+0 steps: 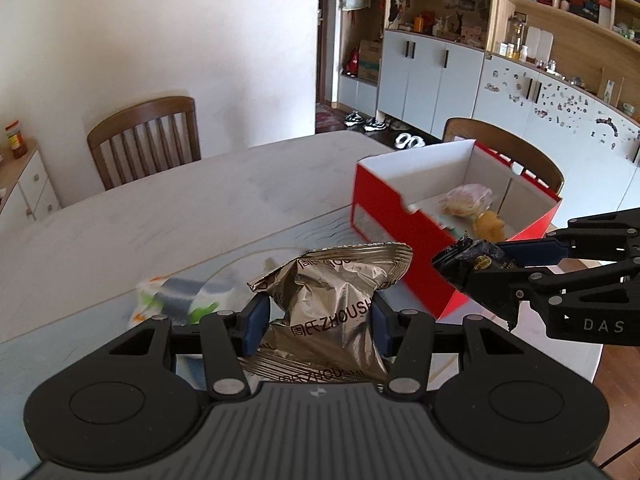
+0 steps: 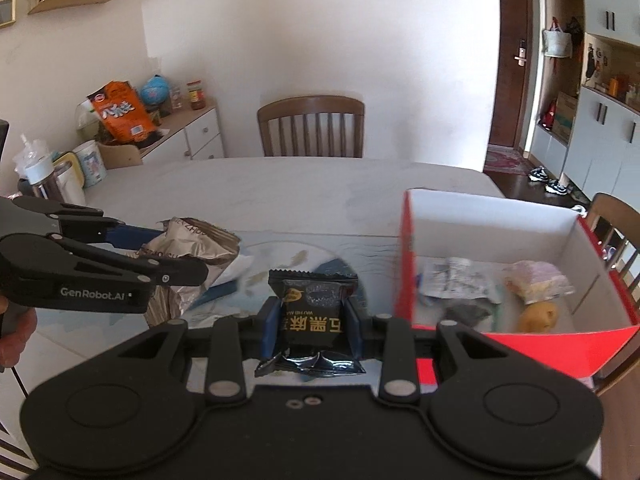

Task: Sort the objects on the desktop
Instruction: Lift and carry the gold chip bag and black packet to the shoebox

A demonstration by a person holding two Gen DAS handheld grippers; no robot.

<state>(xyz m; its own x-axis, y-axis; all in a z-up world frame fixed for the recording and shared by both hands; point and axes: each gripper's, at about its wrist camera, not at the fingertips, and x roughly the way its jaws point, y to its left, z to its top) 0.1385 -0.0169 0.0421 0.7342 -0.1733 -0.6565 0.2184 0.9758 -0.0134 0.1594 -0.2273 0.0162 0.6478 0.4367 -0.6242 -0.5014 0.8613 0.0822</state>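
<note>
My left gripper (image 1: pixel 318 326) is shut on a bronze foil snack packet (image 1: pixel 336 300) and holds it above the table; the packet also shows in the right wrist view (image 2: pixel 188 248). My right gripper (image 2: pixel 312 326) is shut on a small black snack packet (image 2: pixel 312 312), just left of the red box (image 2: pixel 404 272). In the left wrist view the right gripper (image 1: pixel 476 270) holds the black packet (image 1: pixel 474 262) beside the box's near wall (image 1: pixel 384 208). The box holds a few wrapped snacks (image 2: pixel 536 280).
A white-green-grey packet (image 1: pixel 180 292) lies on the blue mat (image 1: pixel 320 232) on the pale table (image 1: pixel 160 208). Wooden chairs (image 1: pixel 144 136) stand at the far edge and behind the box. A side cabinet (image 2: pixel 180 132) with clutter stands at far left.
</note>
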